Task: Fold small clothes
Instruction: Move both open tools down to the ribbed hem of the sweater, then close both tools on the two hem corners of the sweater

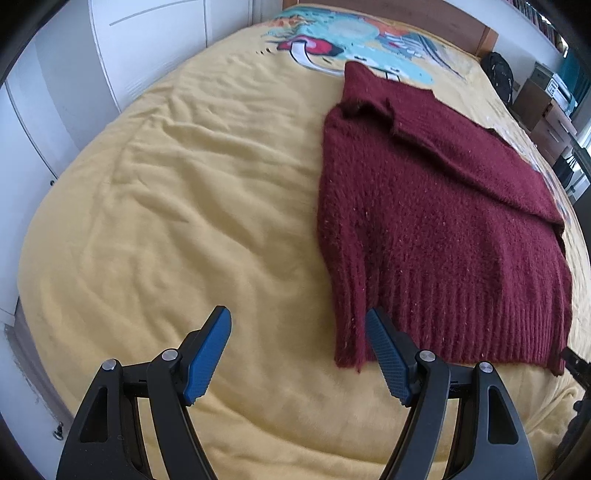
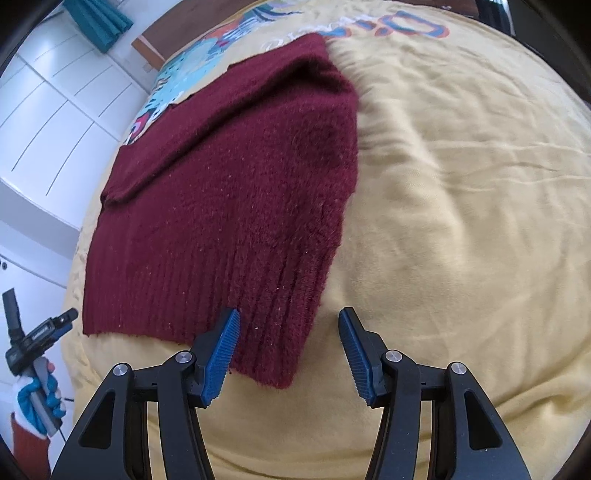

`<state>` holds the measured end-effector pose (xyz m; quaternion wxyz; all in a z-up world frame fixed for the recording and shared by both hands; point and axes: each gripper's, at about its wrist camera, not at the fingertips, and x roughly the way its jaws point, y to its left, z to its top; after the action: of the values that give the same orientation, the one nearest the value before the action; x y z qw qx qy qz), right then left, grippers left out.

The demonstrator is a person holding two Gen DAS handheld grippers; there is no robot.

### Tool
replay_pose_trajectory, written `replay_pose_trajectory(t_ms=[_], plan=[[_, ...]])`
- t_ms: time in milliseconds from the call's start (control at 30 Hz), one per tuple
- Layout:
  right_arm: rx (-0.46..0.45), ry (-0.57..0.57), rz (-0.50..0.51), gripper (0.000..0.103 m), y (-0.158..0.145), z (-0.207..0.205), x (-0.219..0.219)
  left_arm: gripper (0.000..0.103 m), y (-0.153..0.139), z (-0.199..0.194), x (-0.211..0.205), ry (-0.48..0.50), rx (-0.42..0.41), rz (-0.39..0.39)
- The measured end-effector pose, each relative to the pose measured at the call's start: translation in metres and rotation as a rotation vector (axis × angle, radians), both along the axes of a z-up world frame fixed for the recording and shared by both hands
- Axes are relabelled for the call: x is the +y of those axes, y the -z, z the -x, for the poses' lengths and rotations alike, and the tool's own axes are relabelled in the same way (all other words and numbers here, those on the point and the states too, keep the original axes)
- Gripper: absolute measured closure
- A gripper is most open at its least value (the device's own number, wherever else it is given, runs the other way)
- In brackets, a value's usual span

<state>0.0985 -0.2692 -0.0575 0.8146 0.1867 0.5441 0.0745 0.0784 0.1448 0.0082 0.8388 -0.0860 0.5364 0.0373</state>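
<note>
A dark red knitted sweater lies flat on the yellow bedspread, sleeves folded in over the body, ribbed hem nearest me. My left gripper is open and empty, just off the hem's left corner, its right fingertip over the corner. In the right wrist view the sweater fills the left half. My right gripper is open and empty, its jaws straddling the hem's right corner above the bed. The left gripper, held by a gloved hand, shows at the far left edge there.
The bedspread has a coloured print near the wooden headboard. White wardrobe doors stand left of the bed. Boxes and shelves stand at the right. A teal curtain hangs beyond.
</note>
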Motion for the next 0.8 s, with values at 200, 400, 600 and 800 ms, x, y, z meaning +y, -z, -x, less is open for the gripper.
replay_pose_trajectory(t_ms=[200, 400, 600, 800], plan=[[0.007, -0.034, -0.022, 0.044, 0.003, -0.005, 0.002, 0.032, 0.018, -0.012, -0.014, 0.034, 0.042, 0.038], [0.016, -0.091, -0.032, 0.044, 0.007, -0.012, 0.015, 0.033, 0.034, -0.018, -0.023, 0.059, 0.077, 0.051], [0.023, -0.108, -0.050, 0.047, 0.012, -0.017, 0.023, 0.033, 0.037, -0.023, -0.019, 0.061, 0.089, 0.068], [0.030, -0.097, -0.109, 0.063, 0.013, -0.016, 0.015, 0.035, 0.039, -0.023, -0.015, 0.061, 0.093, 0.116]])
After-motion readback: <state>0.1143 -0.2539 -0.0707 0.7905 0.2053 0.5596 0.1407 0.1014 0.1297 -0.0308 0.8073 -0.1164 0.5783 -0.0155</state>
